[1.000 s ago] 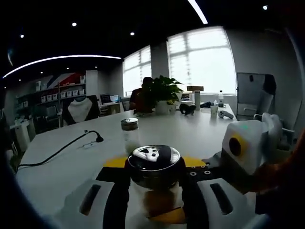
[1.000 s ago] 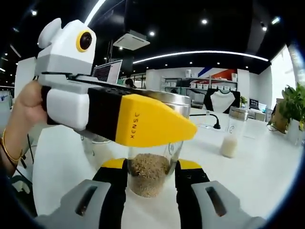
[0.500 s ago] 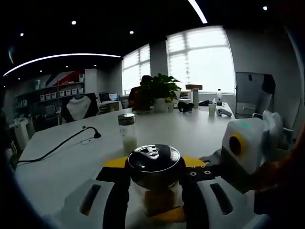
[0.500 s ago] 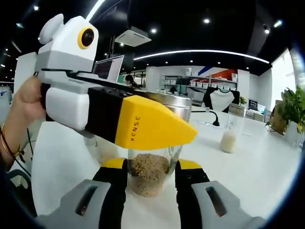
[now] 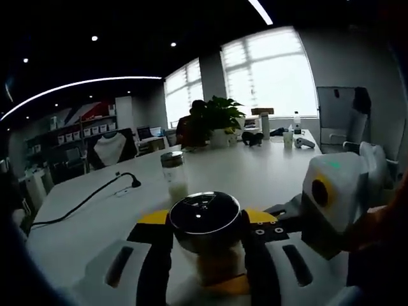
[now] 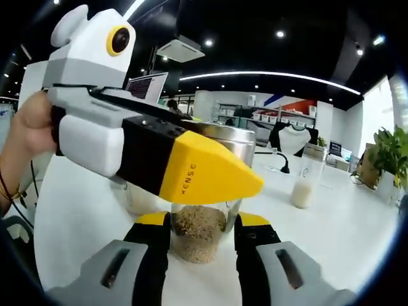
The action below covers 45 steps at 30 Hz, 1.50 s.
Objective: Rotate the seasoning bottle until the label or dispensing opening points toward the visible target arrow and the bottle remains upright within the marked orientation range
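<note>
Seasoning bottle (image 6: 199, 231) stands upright on the white tabletop (image 6: 344, 236), brown granules in its lower part. Right hand-held gripper (image 6: 203, 245) is clamped on the glass body, one jaw on each side. Left hand-held gripper (image 5: 207, 255) is clamped just under the steel lid (image 5: 203, 215); in the right gripper view it enters from 9 o'clock, its yellow tip across the lid. A second bottle (image 5: 173, 176) with white contents stands well apart at 11 o'clock.

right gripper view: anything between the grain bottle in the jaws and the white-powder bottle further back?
Bare white table between the seasoning bottle and the white-powder bottle in the right gripper view; the left hand-held gripper crosses only the seasoning bottle's lid.
</note>
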Available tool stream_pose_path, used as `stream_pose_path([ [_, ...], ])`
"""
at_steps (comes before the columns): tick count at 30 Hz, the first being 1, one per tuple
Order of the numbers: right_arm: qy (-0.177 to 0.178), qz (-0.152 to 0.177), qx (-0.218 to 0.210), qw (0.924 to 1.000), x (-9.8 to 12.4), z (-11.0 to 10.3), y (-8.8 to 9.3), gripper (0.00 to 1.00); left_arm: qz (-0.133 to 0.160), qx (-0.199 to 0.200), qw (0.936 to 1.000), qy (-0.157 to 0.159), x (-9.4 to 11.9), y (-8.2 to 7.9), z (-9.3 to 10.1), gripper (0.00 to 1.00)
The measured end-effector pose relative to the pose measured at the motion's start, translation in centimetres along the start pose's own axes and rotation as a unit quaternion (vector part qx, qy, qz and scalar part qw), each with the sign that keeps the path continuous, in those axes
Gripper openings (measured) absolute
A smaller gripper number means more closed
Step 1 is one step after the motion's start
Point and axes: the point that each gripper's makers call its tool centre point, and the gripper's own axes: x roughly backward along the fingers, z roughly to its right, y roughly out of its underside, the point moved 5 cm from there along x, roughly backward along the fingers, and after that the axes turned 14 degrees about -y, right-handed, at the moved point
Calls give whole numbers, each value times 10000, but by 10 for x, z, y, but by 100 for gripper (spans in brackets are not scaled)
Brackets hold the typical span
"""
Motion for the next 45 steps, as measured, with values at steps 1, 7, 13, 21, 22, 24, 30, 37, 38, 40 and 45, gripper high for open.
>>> stream_pose_path([
  [1,-5,16,0,10000,0,0,0,38,11,-38,10000,-6,0,0,0,45],
  [7,29,46,-69,10000,1,0,0,38,5,-176,9998,-58,2,-1,1,46],
  [13,29,133,-115,9998,3,1,-1,37,-29,-125,9999,-68,0,-1,1,47],
  [21,101,254,-167,9995,6,-1,-2,37,-130,-93,9997,-162,0,-1,3,47],
  [22,108,262,-175,9994,6,-2,-2,37,-136,-79,9997,-178,0,-1,3,47],
  [24,116,282,-197,9993,7,-2,-2,37,-119,-49,9997,-213,0,0,3,47],
  [30,115,351,-267,9990,10,-2,-3,36,-109,36,9995,-300,1,1,4,47],
  [37,87,374,-262,9989,12,-3,-4,36,-120,27,9995,-291,2,1,4,46],
  [38,33,354,-213,9991,12,-2,-4,36,-123,27,9995,-284,2,1,4,46],
  [40,-41,327,-144,9994,11,-1,-4,36,-119,16,9996,-243,1,1,3,46],
  [45,-224,231,33,9995,10,0,-6,36,-107,-10,9999,-133,1,1,2,46],
])
